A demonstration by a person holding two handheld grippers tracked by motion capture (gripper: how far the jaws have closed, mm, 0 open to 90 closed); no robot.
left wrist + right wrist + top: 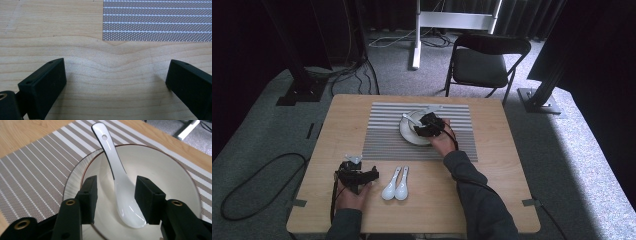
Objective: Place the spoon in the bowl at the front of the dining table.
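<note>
Right gripper (116, 197): hanging over the bowl (162, 167), jaws apart, not pinching anything.
Spoon (120, 185): lying in the bowl right between those jaws, clear of both pads, handle leaning on the far rim and poking out over the striped placemat (37, 170).
Left gripper (116, 82): wide open low over bare table (50, 27), placemat edge just ahead.
Spare spoons (395, 183): two, side by side, just right of the left gripper (357, 175).
</note>
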